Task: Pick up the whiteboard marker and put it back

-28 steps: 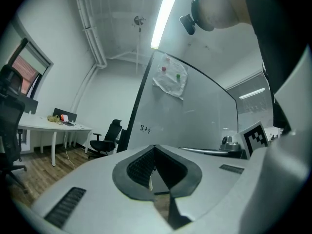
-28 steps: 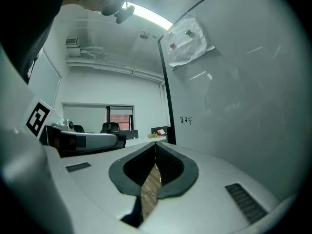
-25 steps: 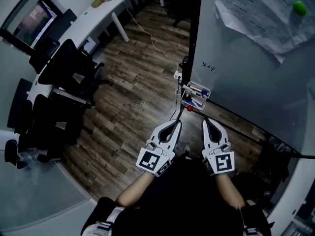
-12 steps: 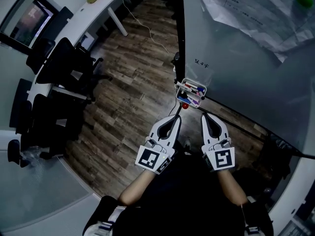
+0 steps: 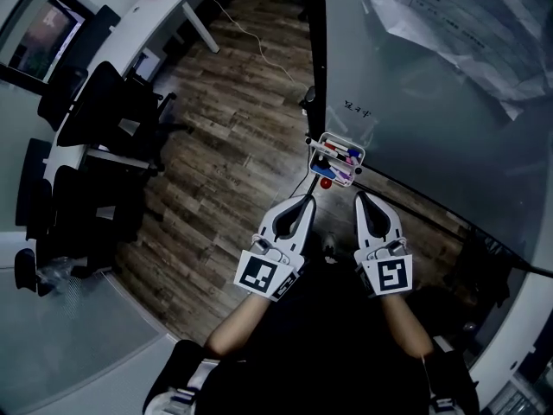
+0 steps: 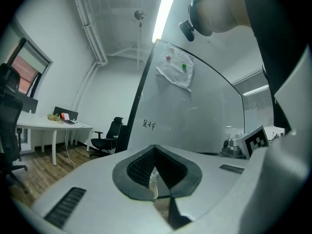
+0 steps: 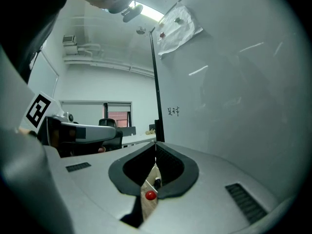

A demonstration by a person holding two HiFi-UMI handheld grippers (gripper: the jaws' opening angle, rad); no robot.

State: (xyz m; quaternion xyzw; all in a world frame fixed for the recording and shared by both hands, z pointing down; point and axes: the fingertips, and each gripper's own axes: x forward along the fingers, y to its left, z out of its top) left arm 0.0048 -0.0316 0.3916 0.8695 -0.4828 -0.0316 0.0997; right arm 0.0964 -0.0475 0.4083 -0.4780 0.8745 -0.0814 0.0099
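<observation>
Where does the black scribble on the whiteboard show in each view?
Head view: scribble right of centre, upper part.
Left gripper view: scribble centre, above the jaws.
Right gripper view: scribble centre, above the jaws.
Shared landmark: papers on the whiteboard.

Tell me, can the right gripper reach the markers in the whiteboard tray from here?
Probably yes. The tray sits just ahead of the right gripper, with nothing visibly between them, and its open top leaves the markers exposed. The jaws are shut, so they must open first.

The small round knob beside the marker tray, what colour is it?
The knob is red, clearest in the right gripper view.
</observation>
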